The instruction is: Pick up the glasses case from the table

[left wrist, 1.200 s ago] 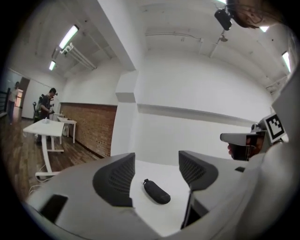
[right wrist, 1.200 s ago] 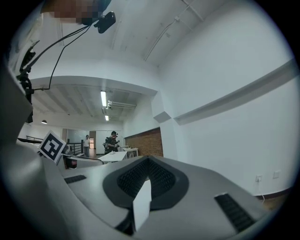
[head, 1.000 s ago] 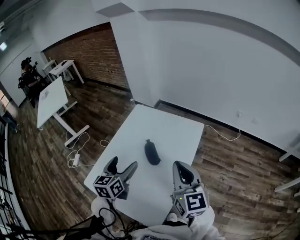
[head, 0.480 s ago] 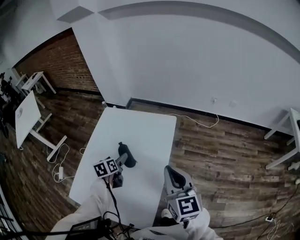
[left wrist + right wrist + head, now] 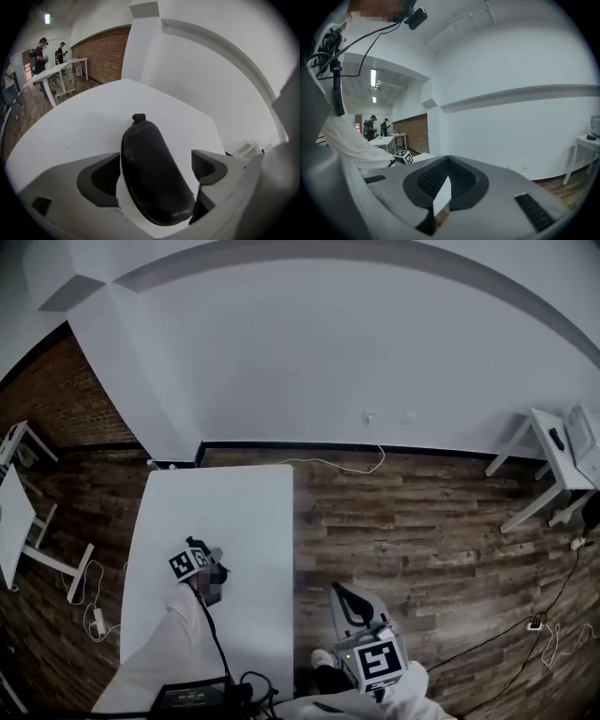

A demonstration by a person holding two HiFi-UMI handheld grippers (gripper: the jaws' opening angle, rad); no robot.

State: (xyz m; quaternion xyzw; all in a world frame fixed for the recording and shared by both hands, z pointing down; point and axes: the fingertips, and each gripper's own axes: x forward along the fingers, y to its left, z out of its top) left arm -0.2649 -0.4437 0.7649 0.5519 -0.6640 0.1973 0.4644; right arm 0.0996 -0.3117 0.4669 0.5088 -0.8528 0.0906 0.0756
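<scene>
The black glasses case (image 5: 152, 173) lies flat on the white table (image 5: 79, 122), its small tab pointing away from me. My left gripper (image 5: 154, 164) is open and straddles the case. Its dark pads (image 5: 101, 180) sit close on either side of the case, and a thin strip of table still shows at the right pad. In the head view the left gripper (image 5: 199, 557) covers most of the case (image 5: 194, 542) on the table (image 5: 244, 512). My right gripper (image 5: 349, 601) hangs shut and empty over the wood floor, right of the table.
The table's right edge runs beside bare wood floor (image 5: 422, 540). A white desk (image 5: 553, 442) stands at the far right, and cables trail along the wall and floor. More white tables and people (image 5: 40, 51) stand by a brick wall at the far left.
The head view has swung to the right. My left gripper has moved forward onto the table and now straddles the case. The right gripper stays low by my body.
</scene>
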